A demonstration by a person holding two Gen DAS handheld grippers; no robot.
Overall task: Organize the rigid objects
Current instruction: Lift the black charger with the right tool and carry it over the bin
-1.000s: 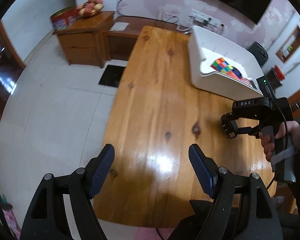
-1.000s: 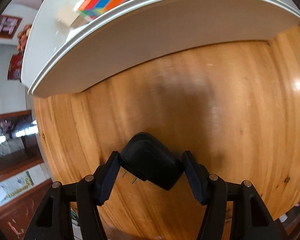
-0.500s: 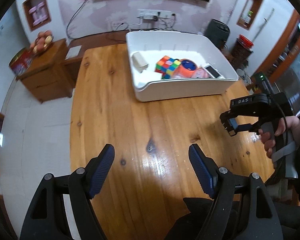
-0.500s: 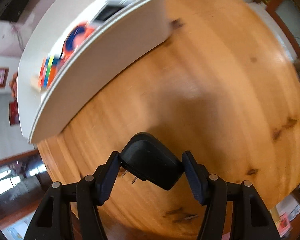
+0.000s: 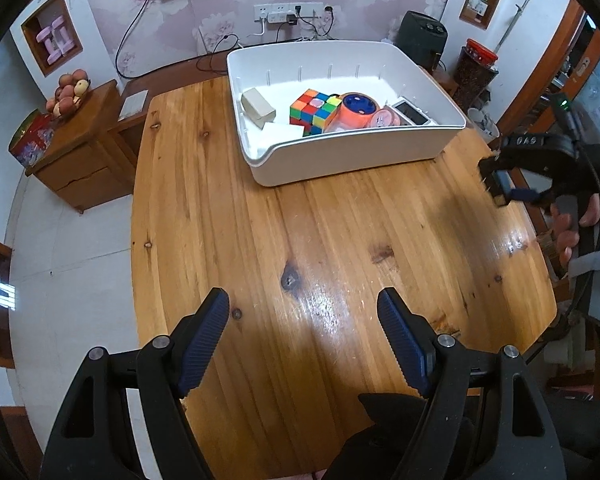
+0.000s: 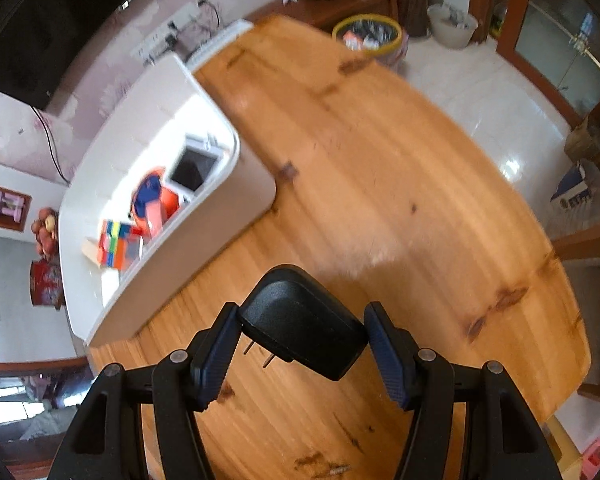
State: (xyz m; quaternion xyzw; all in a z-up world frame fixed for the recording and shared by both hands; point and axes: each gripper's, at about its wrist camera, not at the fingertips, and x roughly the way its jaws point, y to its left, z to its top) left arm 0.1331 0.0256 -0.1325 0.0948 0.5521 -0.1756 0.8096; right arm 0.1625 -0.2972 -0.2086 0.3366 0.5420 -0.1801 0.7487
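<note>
Right gripper [image 6: 300,344] clamping black charger [image 6: 300,326], above table [image 6: 380,184]

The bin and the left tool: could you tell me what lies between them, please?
Only bare wooden table lies between the left tool and the bin; the left wrist view shows it.

My left gripper [image 5: 303,336] has matt black plastic arms with ribbed blue rubbery pads [image 5: 205,336] and small bright metal pins. Under it the varnished knotty pine table [image 5: 340,248] shines glossy, glare at six o'clock. At twelve o'clock sits the smooth white plastic bin [image 5: 352,156], faintly sheened, holding a glossy multicoloured plastic puzzle cube [image 5: 314,111] and a matt beige block [image 5: 257,105]. My right gripper [image 6: 300,344] clamps a matt black plastic plug adapter [image 6: 302,326] with two bare metal prongs. At three o'clock, polished pale floor tiles [image 6: 500,120] gleam.
</note>
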